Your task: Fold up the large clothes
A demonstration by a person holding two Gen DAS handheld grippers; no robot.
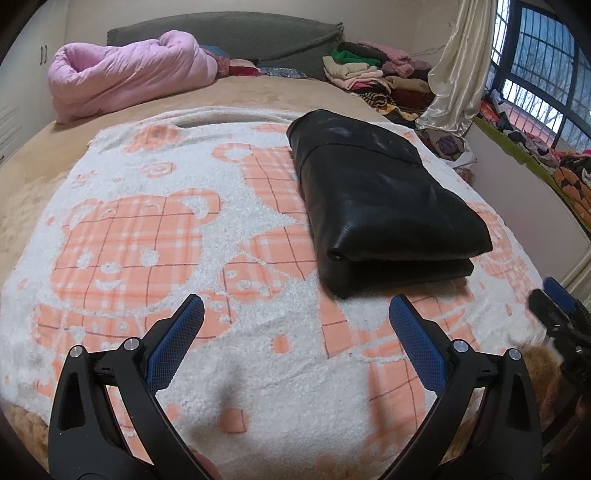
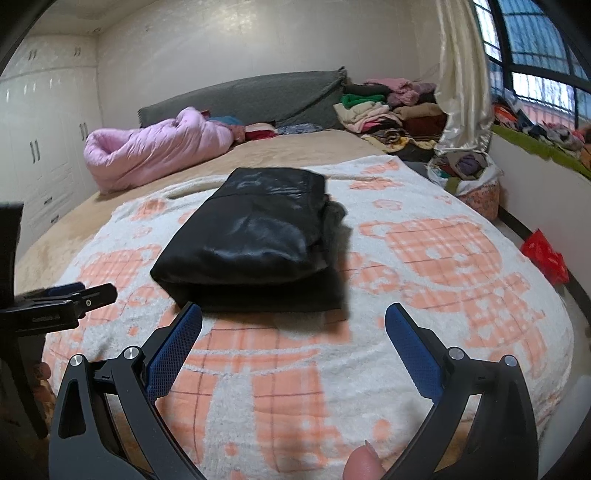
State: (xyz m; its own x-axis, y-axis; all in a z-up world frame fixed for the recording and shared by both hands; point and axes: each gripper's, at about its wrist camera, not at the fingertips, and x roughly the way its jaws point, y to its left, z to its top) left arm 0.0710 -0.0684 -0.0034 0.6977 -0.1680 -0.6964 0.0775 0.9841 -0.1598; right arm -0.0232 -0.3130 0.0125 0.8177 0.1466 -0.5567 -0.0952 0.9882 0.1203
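Note:
A black leather-like garment [image 1: 376, 199] lies folded into a thick rectangle on a white blanket with orange bear print [image 1: 155, 229]. It also shows in the right wrist view [image 2: 255, 236], with grey lining sticking out at its right side. My left gripper [image 1: 295, 314] is open and empty, hovering above the blanket, near and left of the garment's front edge. My right gripper [image 2: 293, 321] is open and empty, just in front of the garment's near edge. The right gripper shows at the left view's right edge [image 1: 557, 306]; the left gripper shows at the right view's left edge [image 2: 66, 295].
A rolled pink quilt [image 1: 125, 74] lies at the bed's far left by the grey headboard [image 1: 229, 33]. Piles of folded clothes [image 1: 373, 74] sit at the far right by a cream curtain [image 1: 458, 74]. White wardrobes [image 2: 44, 147] stand left; a window sill with clothes [image 2: 543, 136] runs right.

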